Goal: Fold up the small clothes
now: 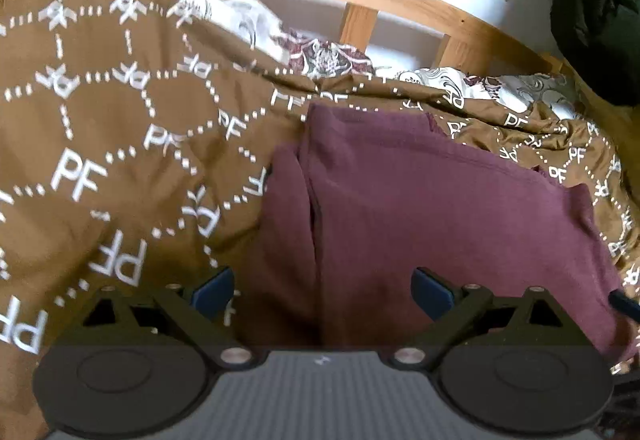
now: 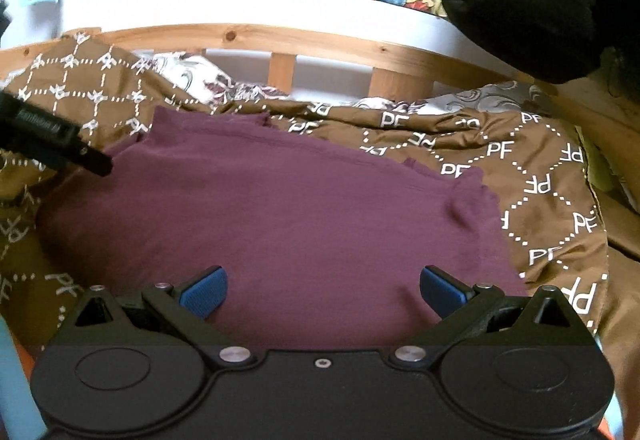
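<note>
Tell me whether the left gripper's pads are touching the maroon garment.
Apart. In the left wrist view the left gripper stands wide open; both blue pads hover clear above the maroon garment, pinching no fabric.

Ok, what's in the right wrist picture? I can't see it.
A purple cloth lies folded on a brown bedspread printed with white letters. The right hand-held gripper hangs open above it, with a wooden bed frame behind.

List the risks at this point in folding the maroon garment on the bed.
1. The maroon garment lies on a rumpled brown bedspread; either open gripper, left or right, may pinch bedspread too.
2. Its left edge shows stacked layers, so a grab may catch only one.
</note>
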Demonstrator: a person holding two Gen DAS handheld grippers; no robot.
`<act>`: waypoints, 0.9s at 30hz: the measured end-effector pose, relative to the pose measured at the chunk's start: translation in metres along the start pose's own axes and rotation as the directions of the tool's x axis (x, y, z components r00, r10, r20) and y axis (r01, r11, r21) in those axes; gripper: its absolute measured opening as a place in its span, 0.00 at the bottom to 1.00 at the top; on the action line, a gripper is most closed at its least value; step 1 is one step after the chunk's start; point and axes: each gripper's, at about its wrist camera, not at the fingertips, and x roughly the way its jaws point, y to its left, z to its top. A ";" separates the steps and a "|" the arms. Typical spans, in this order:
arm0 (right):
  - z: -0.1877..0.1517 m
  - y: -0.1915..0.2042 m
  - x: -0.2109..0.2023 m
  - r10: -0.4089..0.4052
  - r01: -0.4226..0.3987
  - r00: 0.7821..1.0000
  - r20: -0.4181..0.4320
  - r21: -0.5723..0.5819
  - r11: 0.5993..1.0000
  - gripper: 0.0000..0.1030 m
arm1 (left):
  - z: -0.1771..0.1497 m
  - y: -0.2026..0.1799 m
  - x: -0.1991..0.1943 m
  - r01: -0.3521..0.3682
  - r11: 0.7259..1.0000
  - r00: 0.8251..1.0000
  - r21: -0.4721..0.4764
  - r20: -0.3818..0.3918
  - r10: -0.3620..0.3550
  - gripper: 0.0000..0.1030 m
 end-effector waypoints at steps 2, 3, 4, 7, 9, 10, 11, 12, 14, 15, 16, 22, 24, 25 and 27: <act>-0.002 0.003 -0.002 0.007 -0.007 1.000 0.021 0.001 1.000 0.99 | -0.002 0.004 0.004 0.010 1.000 1.000 -0.021 -0.014 -0.010 0.96; -0.002 0.004 -0.002 0.010 -0.010 0.999 0.035 0.000 1.000 0.99 | -0.003 0.006 0.005 0.008 1.000 1.000 -0.027 -0.020 -0.009 0.96; -0.002 0.006 -0.002 0.016 -0.016 0.999 0.045 -0.002 1.000 0.99 | -0.004 0.008 0.007 0.003 0.999 1.000 -0.034 -0.026 -0.004 0.96; -0.004 0.008 0.006 0.046 -0.046 0.999 0.023 -0.013 0.999 0.99 | -0.005 0.012 0.012 -0.006 0.998 0.999 -0.060 -0.043 0.003 0.97; -0.006 0.007 0.012 0.065 -0.065 0.998 -0.013 -0.005 0.998 0.99 | -0.006 0.014 0.014 -0.008 0.997 0.999 -0.082 -0.053 0.004 0.98; -0.006 0.006 0.015 0.075 -0.075 0.997 -0.036 0.005 0.997 0.99 | -0.007 0.016 0.015 -0.008 0.996 0.998 -0.091 -0.058 0.003 0.99; -0.007 0.005 0.017 0.081 -0.081 0.995 -0.051 0.015 0.997 0.99 | -0.008 0.017 0.015 -0.009 0.995 0.998 -0.095 -0.061 0.003 0.99; -0.007 0.004 0.019 0.087 -0.086 0.994 -0.060 0.025 0.996 0.99 | -0.008 0.017 0.015 -0.010 0.996 0.998 -0.094 -0.062 0.004 0.99; -0.008 0.003 0.020 0.094 -0.091 0.993 -0.067 0.034 0.995 1.00 | -0.009 0.017 0.015 -0.010 0.996 0.998 -0.086 -0.062 0.004 0.99; -0.009 0.004 0.020 0.093 -0.091 0.993 -0.069 0.034 0.995 0.99 | -0.009 0.016 0.015 -0.012 0.997 0.998 -0.080 -0.063 0.007 0.99; -0.009 0.005 0.020 0.091 -0.089 0.993 -0.069 0.031 0.996 1.00 | -0.009 0.015 0.015 -0.014 0.997 0.998 -0.075 -0.065 0.010 0.99; -0.011 0.005 0.020 0.093 -0.091 0.993 -0.071 0.033 0.995 1.00 | -0.011 0.012 0.016 -0.003 0.999 0.997 -0.046 -0.073 0.000 0.99; -0.010 0.004 0.021 0.095 -0.092 0.993 -0.073 0.036 0.995 1.00 | -0.011 0.010 0.018 0.010 0.999 0.997 -0.040 -0.079 -0.013 0.99; -0.010 0.004 0.021 0.096 -0.093 0.993 -0.074 0.036 0.995 1.00 | -0.011 0.010 0.018 0.019 0.999 0.996 -0.039 -0.082 -0.022 0.99; -0.010 0.004 0.021 0.096 -0.094 0.993 -0.075 0.037 0.995 1.00 | -0.011 0.010 0.018 0.035 0.999 0.995 -0.042 -0.087 -0.038 0.97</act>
